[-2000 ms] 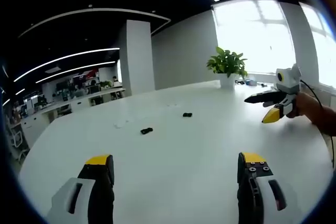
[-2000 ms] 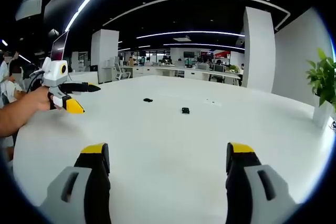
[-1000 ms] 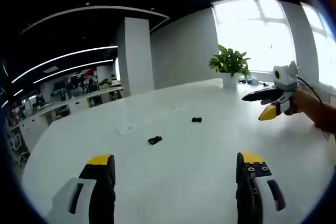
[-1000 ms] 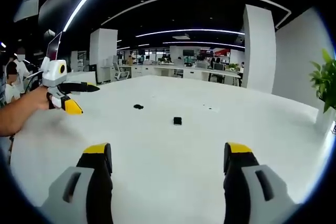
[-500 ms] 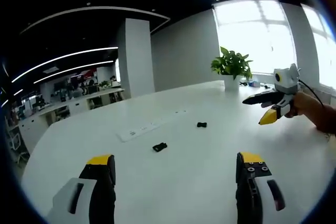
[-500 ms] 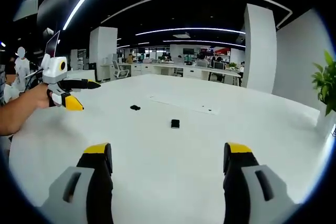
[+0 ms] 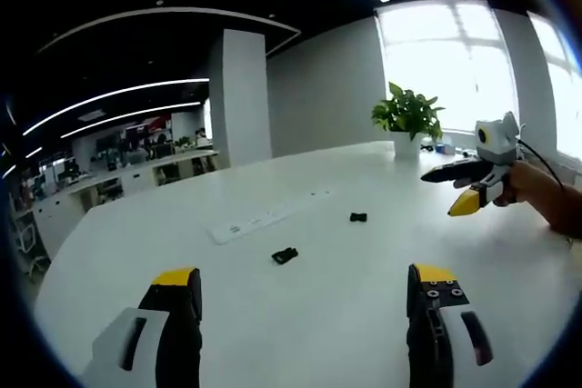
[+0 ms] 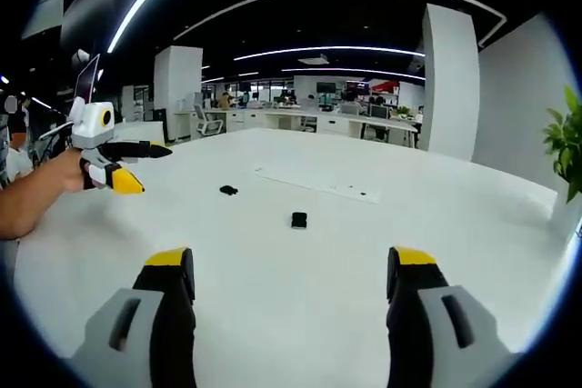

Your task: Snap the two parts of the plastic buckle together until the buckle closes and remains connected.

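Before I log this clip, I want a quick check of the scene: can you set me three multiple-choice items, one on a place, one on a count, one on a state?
1. Where do the buckle parts lie?
A. On the white table
B. Between the left gripper's fingers
C. In the plant pot

2. How many black buckle parts are on the table?
A. One
B. Two
C. Four

3. How do the two parts stand to each other?
A. Snapped together
B. Stacked
C. Apart, unjoined

Answers: 1 A, the near buckle part and the far buckle part rest on the white table, ahead of the left gripper and the right gripper, both open and empty. 2 B, two small black pieces show in both views. 3 C, bare tabletop lies between them.
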`<state>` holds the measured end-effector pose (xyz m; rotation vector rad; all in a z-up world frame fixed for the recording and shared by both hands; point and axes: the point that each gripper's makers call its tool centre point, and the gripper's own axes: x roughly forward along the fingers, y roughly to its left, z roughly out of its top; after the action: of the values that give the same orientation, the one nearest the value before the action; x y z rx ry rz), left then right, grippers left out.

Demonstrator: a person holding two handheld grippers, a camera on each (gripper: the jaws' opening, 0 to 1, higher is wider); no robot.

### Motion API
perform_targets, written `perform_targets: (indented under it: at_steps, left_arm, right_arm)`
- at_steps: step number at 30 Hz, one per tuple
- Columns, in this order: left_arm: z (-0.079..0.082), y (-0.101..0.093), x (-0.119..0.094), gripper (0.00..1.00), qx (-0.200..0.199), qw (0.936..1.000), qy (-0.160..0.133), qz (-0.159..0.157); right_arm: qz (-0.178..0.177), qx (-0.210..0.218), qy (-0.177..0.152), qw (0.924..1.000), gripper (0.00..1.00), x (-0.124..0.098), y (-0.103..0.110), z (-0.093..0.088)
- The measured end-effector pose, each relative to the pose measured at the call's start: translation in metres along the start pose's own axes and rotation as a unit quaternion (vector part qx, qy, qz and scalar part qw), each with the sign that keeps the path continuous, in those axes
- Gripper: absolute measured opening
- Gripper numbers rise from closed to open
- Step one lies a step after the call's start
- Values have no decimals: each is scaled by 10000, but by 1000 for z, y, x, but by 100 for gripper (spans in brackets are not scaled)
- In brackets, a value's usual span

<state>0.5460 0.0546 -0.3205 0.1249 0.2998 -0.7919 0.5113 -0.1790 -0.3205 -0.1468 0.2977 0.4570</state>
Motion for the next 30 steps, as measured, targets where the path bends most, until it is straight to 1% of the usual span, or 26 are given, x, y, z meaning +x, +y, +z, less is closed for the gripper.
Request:
perform_targets:
  at_steps: [4,13,19,30]
  left_arm:
    - [1,4,5,95,-29,10000,11,6]
    - [3,2,14,95,-50,10000,-6,-44]
    - [1,4,17,95,-64,10000,12,-51]
    - [5,10,23,94,-95,9999,-18,-61]
  right_arm:
    - [-18,7,7,10000,88,3,-4,1]
    - [-22,2,51,10000,88,10,-8,0]
    - [-31,15,61,10000,87,14,-11,1]
    - [-28,15,91,10000,87,21,-15,2]
